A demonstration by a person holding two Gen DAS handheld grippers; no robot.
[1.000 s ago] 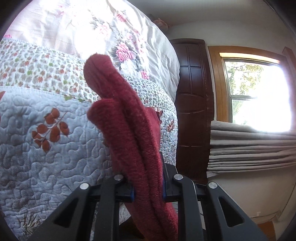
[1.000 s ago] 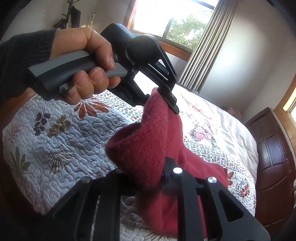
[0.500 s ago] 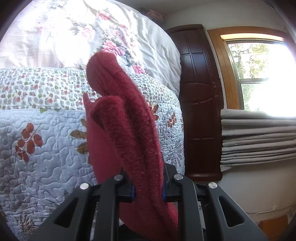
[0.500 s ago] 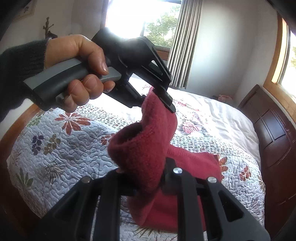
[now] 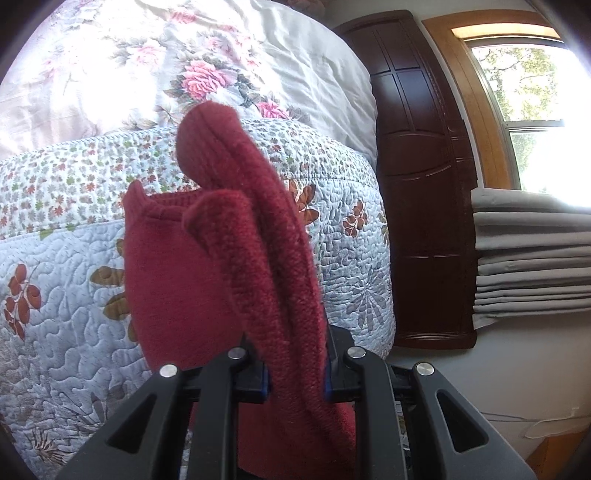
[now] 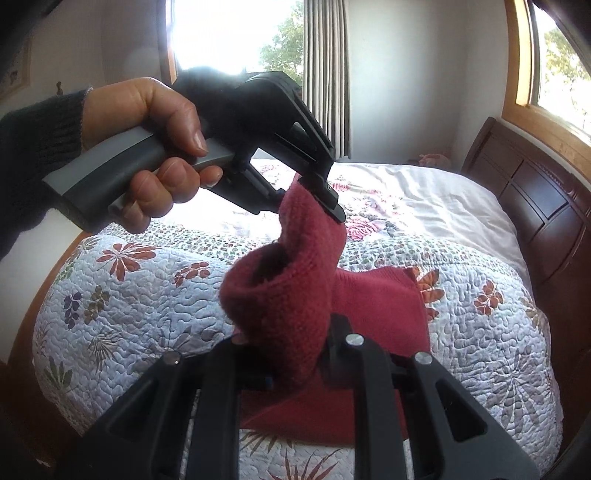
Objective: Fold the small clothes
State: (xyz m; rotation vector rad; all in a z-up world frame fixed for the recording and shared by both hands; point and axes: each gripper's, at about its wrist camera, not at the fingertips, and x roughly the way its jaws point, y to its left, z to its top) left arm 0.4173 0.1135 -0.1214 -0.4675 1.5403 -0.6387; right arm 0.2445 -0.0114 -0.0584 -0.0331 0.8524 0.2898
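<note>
Overhead, held up: a dark red knitted garment was stretched between the two grippers above the bed, its lower part draped onto the quilt.
Left gripper: its jaws were clenched on one bunched edge of the red garment; in its own view the thick rolled fabric ran up between the fingers and curled over at the top.
Left hand: it was wrapped round the grey handle, with a dark knitted sleeve at the wrist.
Right gripper: its jaws were pinched on another fold of the same garment, close below the left one.
Garment's flat part: it hung to the left of the rolled edge, in front of the quilt.
Bed: a white flowered cover lay beyond the quilt, with a dark wooden headboard at the far end.
Room: grey curtains hung beside a bright window.
</note>
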